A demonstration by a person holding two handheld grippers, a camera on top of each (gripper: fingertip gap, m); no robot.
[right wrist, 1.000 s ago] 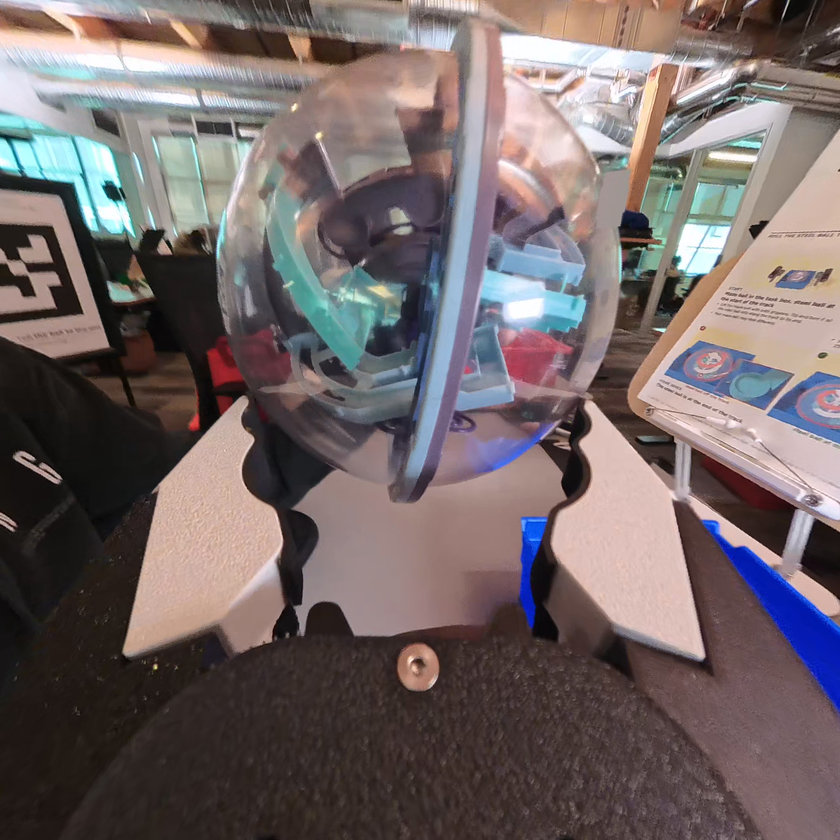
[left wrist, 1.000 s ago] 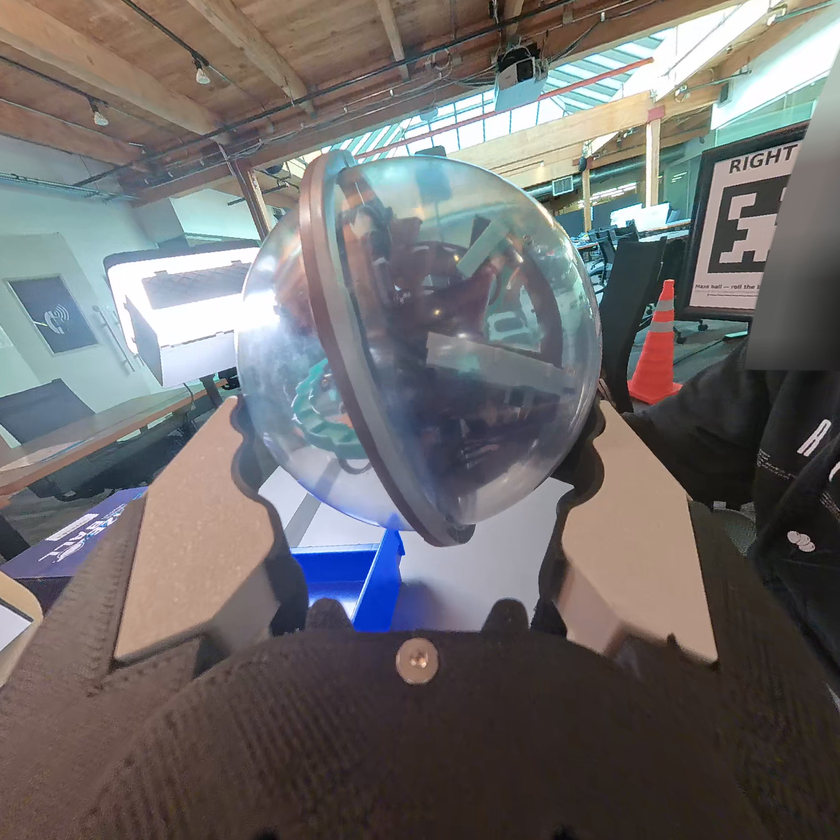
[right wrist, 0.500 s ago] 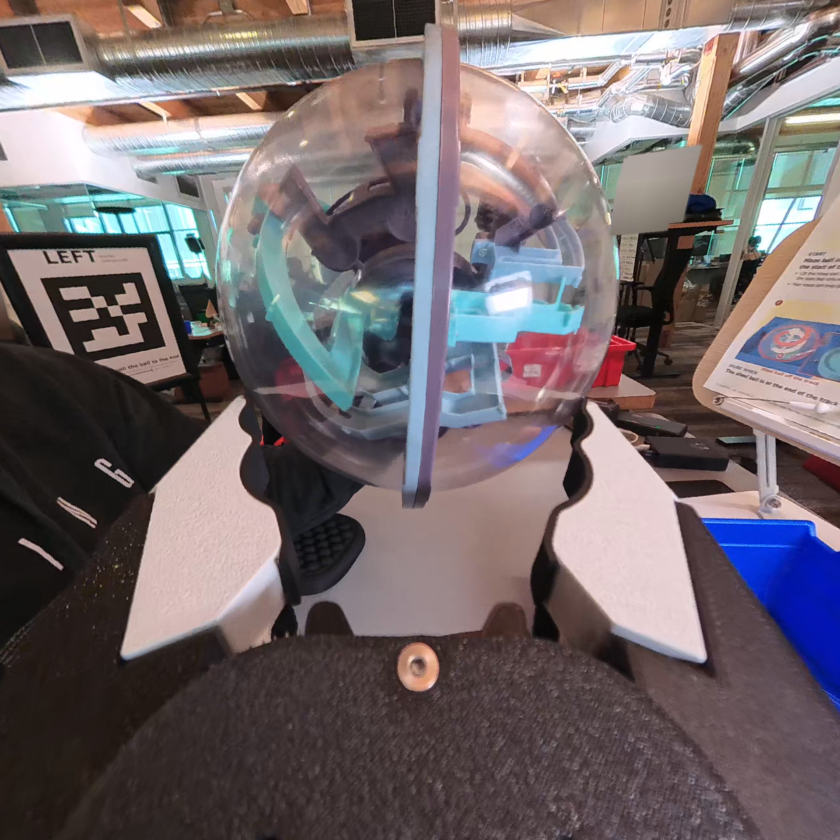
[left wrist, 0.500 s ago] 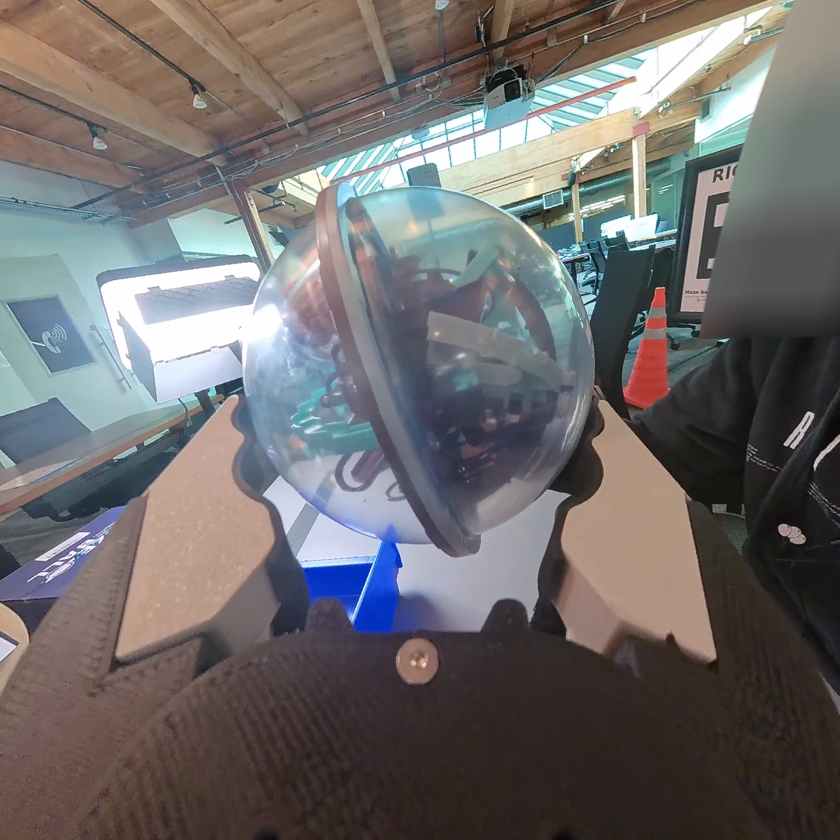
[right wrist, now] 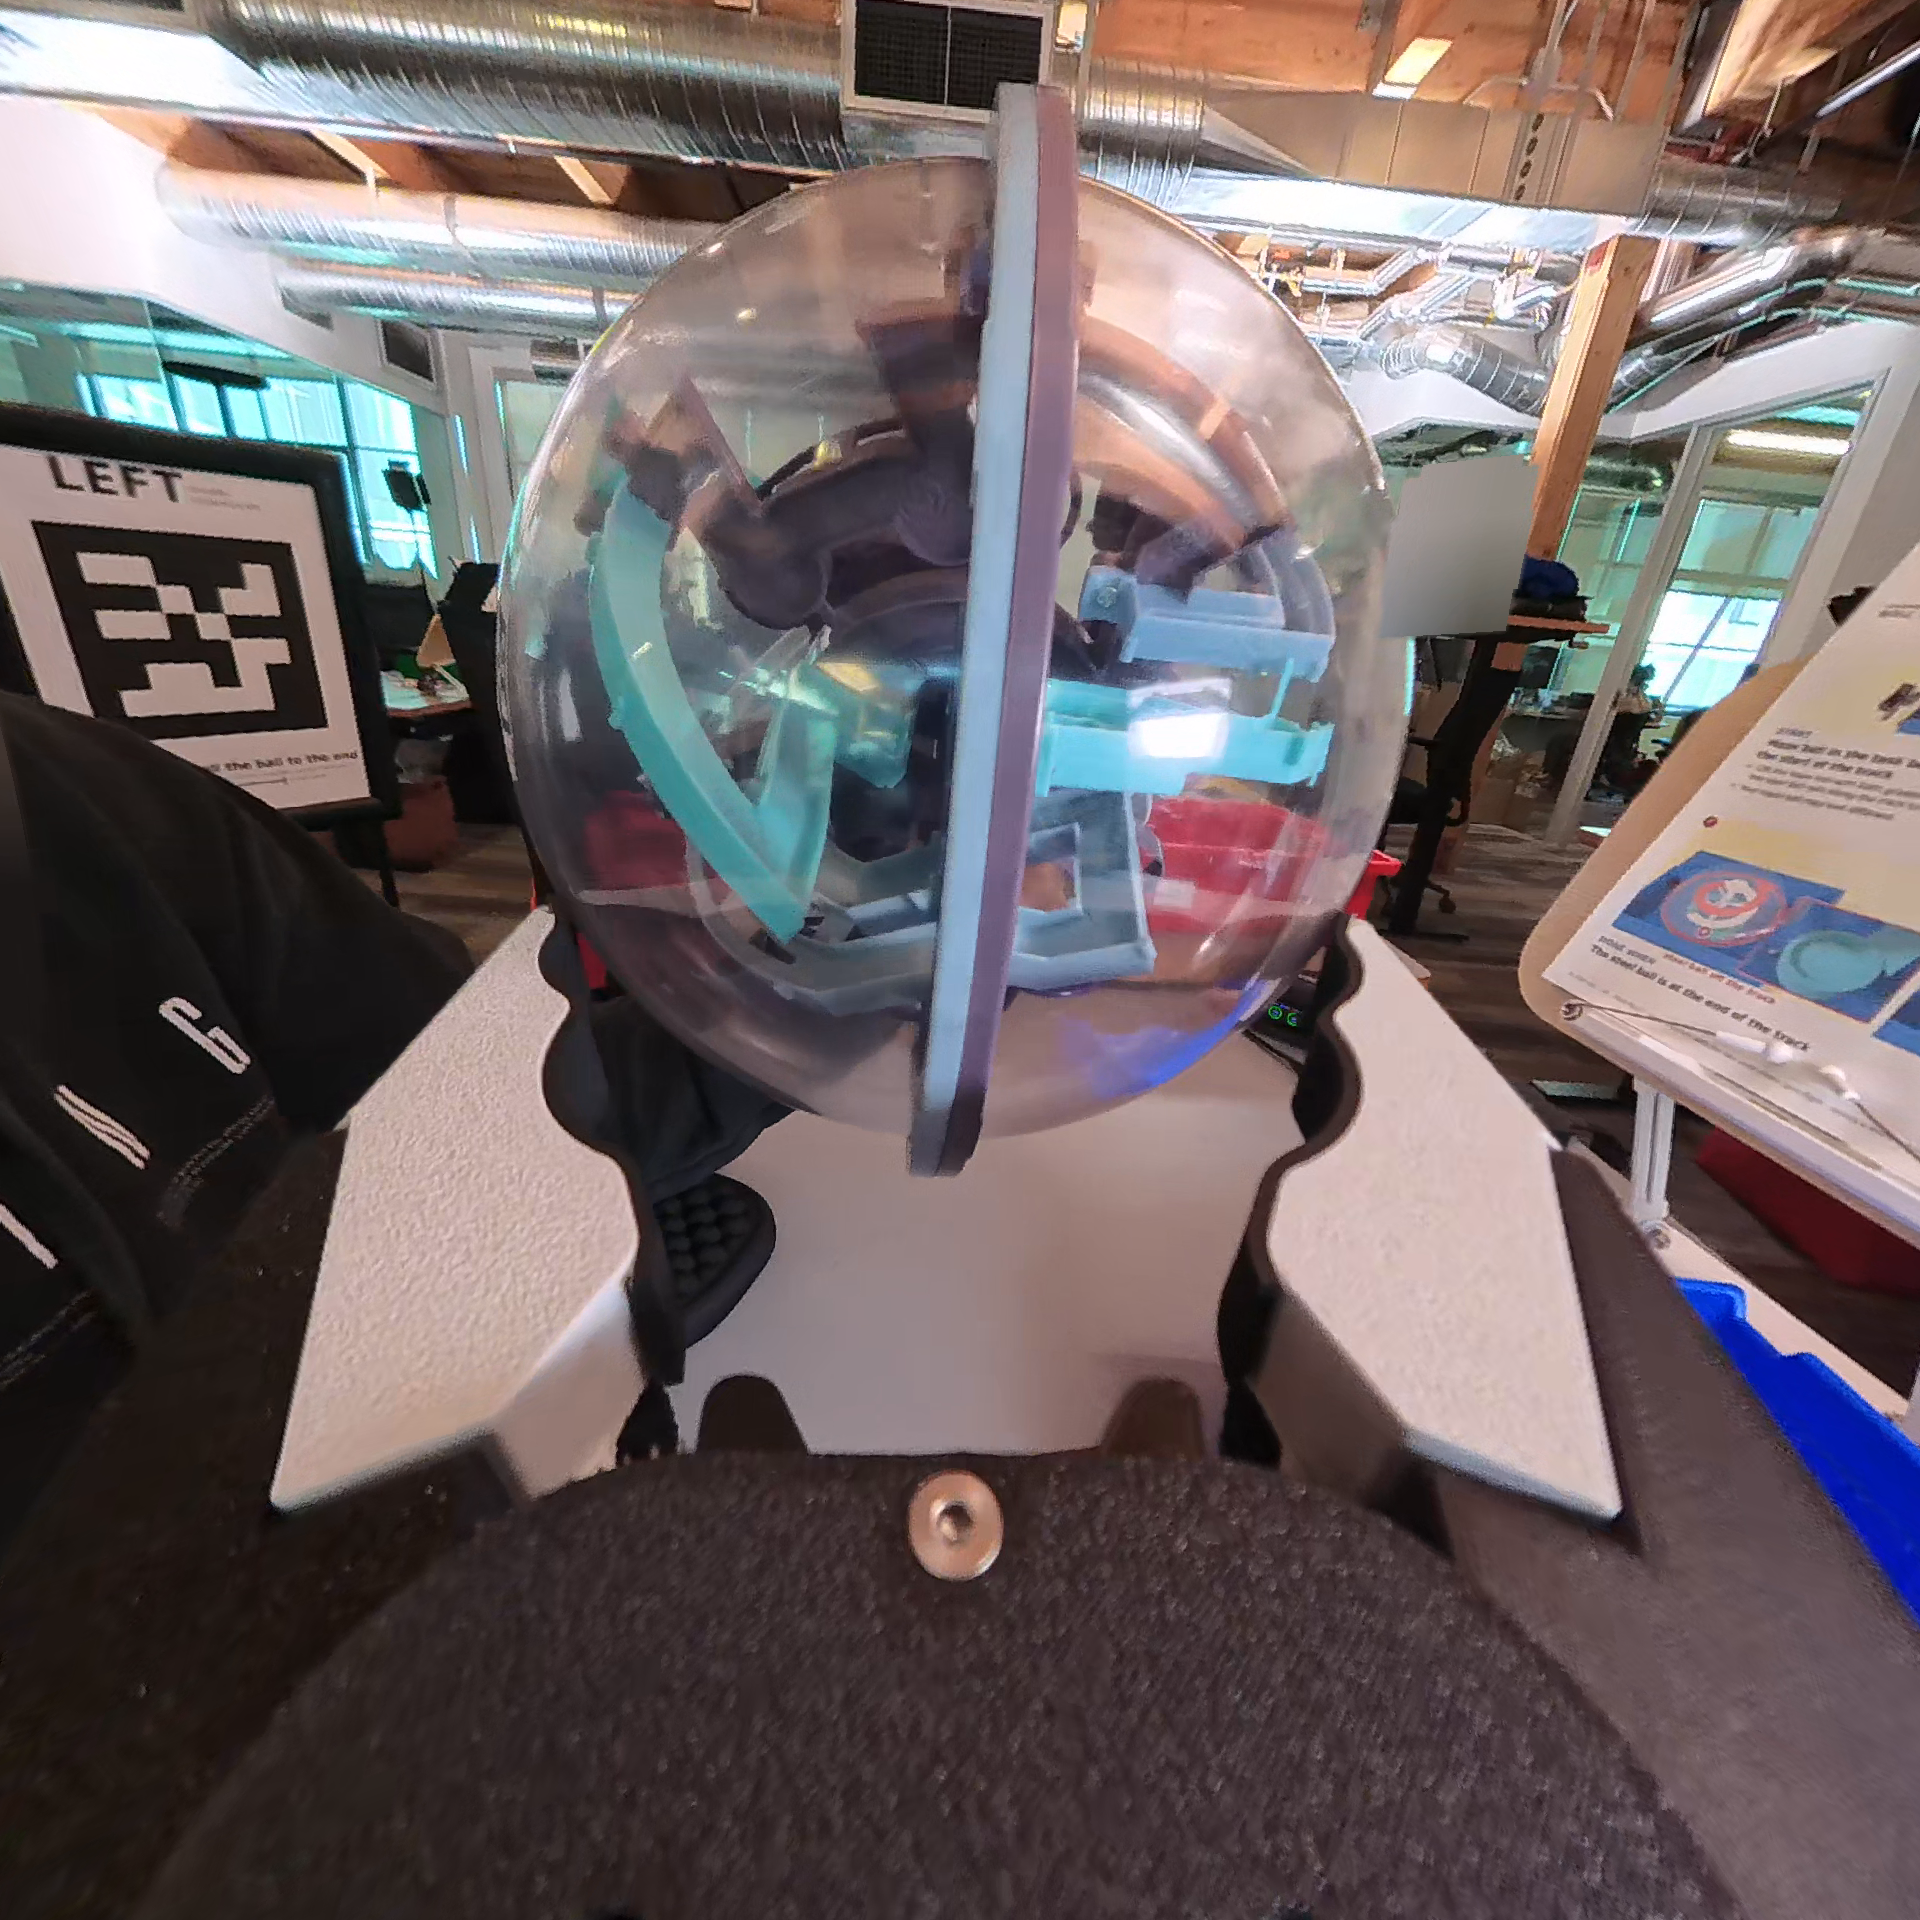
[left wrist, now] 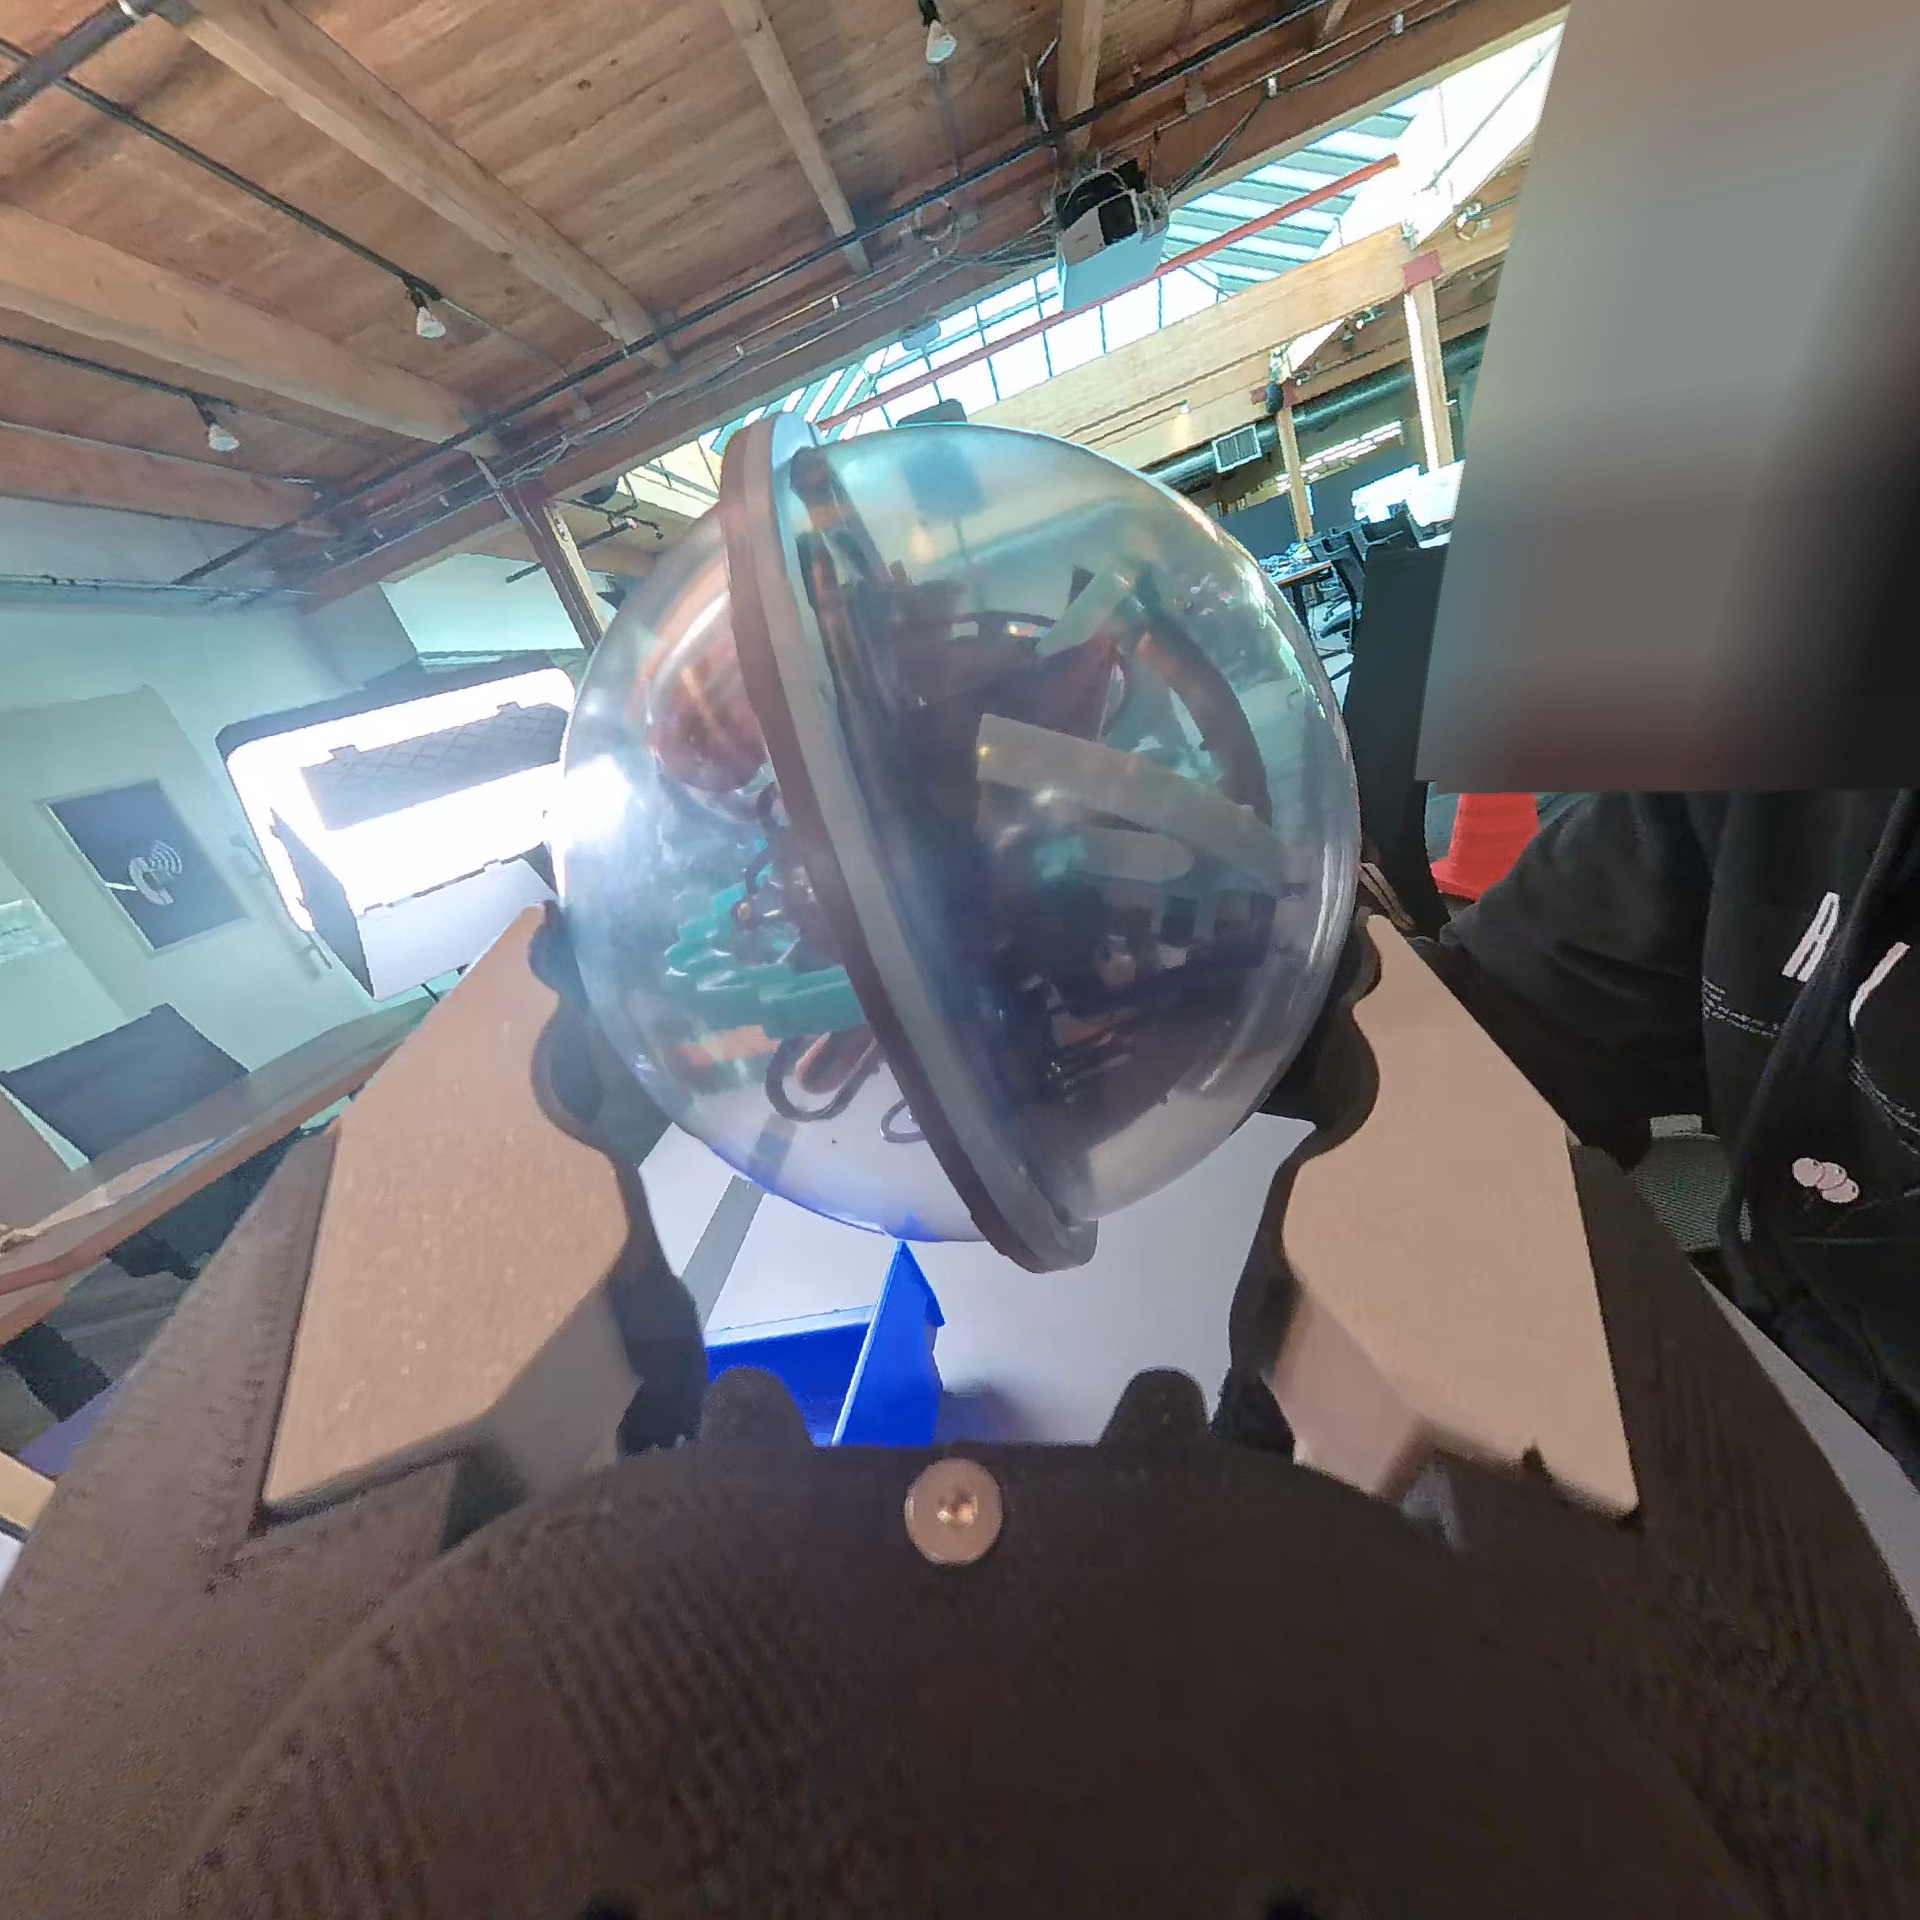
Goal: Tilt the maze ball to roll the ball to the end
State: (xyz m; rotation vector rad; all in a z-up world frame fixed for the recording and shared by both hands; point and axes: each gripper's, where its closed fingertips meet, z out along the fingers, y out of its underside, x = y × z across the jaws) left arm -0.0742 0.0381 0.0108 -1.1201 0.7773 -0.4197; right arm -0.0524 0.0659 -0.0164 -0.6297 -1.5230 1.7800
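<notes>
In the left wrist view, the left gripper point(left wrist: 951, 997) is clamped on the maze ball point(left wrist: 997, 831), its two fingers point(left wrist: 457, 1174) pressed against the clear sphere's lower left and right sides. The ball is held up off everything, and its dark equator ring runs tilted from upper left to lower right. Below the ball there is open air down to a white table point(left wrist: 1081, 1340), where the corner of a blue bin point(left wrist: 831, 1371) shows between the fingers. To the right, a dark sleeve point(left wrist: 1621, 987) sits close beside the right finger; an orange cone point(left wrist: 1481, 842) stands farther off. To the left lie a wooden desk point(left wrist: 156, 1143) and a bright light panel point(left wrist: 416, 790), well apart from the ball. Wooden beams cross the ceiling above.

In the right wrist view, the right gripper point(right wrist: 951, 997) is likewise clamped on the maze ball point(right wrist: 831, 644), gripping low on both sides. Here the equator ring stands almost upright, facing the camera edge-on, with teal tracks either side of it. Whether the small ball inside is visible cannot be told. The white table point(right wrist: 977, 1278) is clear air below the sphere. On the left stand a dark sleeve point(right wrist: 156, 987) and a framed marker sign point(right wrist: 187, 613); on the right an instruction board point(right wrist: 1756, 914) leans close, with the blue bin point(right wrist: 1808, 1423) beneath it. Silver ducts run overhead.
</notes>
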